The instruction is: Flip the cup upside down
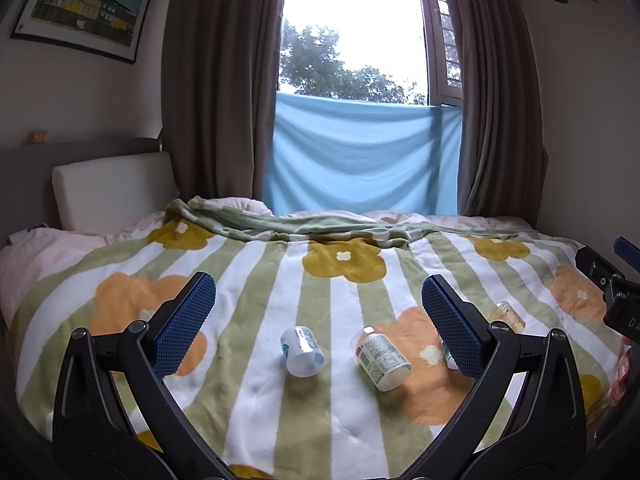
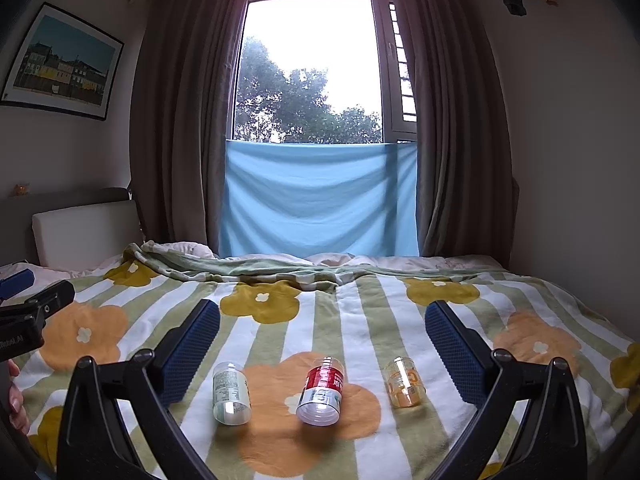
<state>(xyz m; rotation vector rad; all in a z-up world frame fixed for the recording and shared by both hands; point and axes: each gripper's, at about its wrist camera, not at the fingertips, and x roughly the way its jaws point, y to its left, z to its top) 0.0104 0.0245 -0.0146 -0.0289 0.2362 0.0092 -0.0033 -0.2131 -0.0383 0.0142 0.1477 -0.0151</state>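
**Spotter:** Which step are you on?

**Operator:** The approach, as I judge it. Nothing is held. My left gripper point(image 1: 318, 316) has its blue ribbed pads spread wide, with only bedding between them. My right gripper point(image 2: 322, 340) is spread wide too and just as empty. Both hang above the green-and-white striped blanket with orange and mustard flowers point(image 2: 360, 312).

**Spotter:** Where are the cups?

**Operator:** In the right wrist view, three small clear plastic cups lie on their sides ahead of the right gripper, inside the span of its fingers: a white-labelled clear cup point(image 2: 231, 394) toward the left finger, a red-and-white labelled clear cup point(image 2: 322, 391) about centred, and an amber-tinted clear cup with orange print point(image 2: 404, 384) toward the right finger. The left wrist view shows a fourth, a white cup with blue print point(image 1: 302, 351), ahead and slightly left of centre between the left fingers.

**Spotter:** Which one first?

**Operator:** The task doesn't say. I'd pick the red-and-white one, being centred. I'd need to lower over it, close across its sides, lift, turn it mouth-down and set it on the blanket. The bedding is soft, so I expect it may topple unless I seat it flat.
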